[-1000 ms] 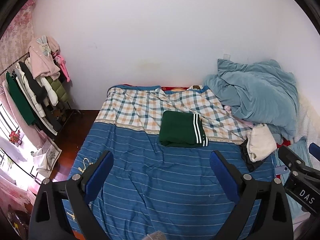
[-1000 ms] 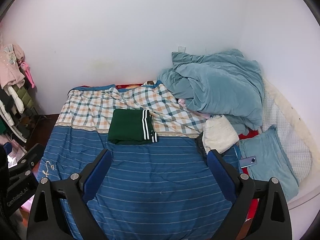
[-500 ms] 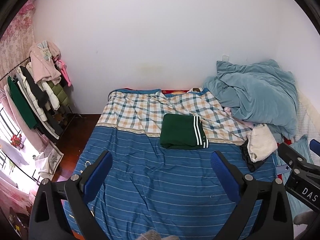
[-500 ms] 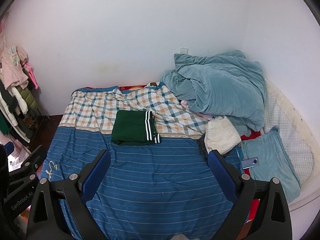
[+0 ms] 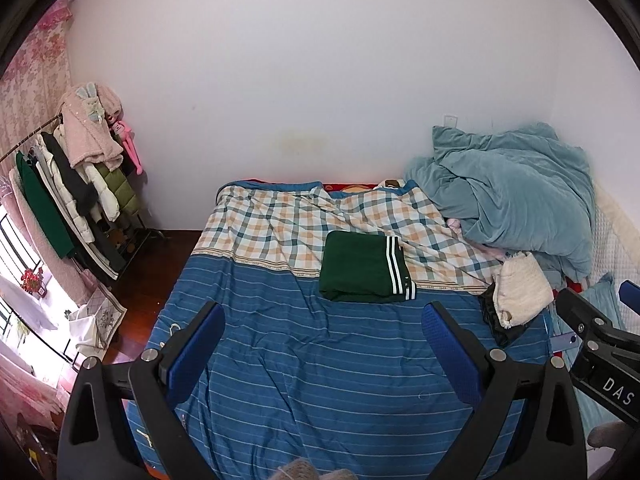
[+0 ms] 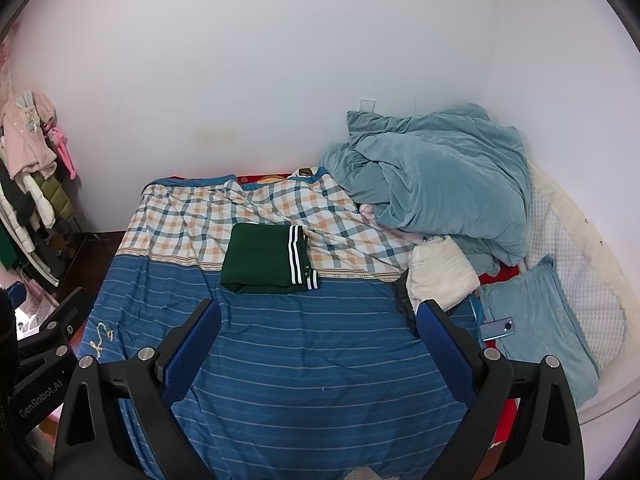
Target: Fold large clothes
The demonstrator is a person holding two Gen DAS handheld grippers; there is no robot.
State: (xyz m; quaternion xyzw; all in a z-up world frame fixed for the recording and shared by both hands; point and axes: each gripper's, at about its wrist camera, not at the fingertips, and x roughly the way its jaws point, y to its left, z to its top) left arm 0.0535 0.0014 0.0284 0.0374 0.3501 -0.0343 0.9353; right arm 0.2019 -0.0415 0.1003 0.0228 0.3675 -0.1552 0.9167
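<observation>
A dark green garment with white stripes [image 5: 362, 266] lies folded in a neat rectangle on the bed, where the checked sheet meets the blue striped cover; it also shows in the right wrist view [image 6: 266, 258]. My left gripper [image 5: 322, 326] is open and empty, held above the blue striped cover [image 5: 320, 368], well short of the garment. My right gripper [image 6: 318, 322] is open and empty too, at the same distance. A folded cream knit [image 6: 440, 278] lies on dark clothing at the bed's right.
A crumpled teal duvet [image 5: 516, 192] fills the back right corner. A teal pillow [image 6: 540, 316] and a phone [image 6: 498, 328] lie at the right. A clothes rack [image 5: 72, 196] stands left of the bed over dark wood floor [image 5: 136, 300].
Both grippers have pulled back and risen a little from the bed, so the folded green garment looks slightly farther and lower. Nothing on the bed has moved.
</observation>
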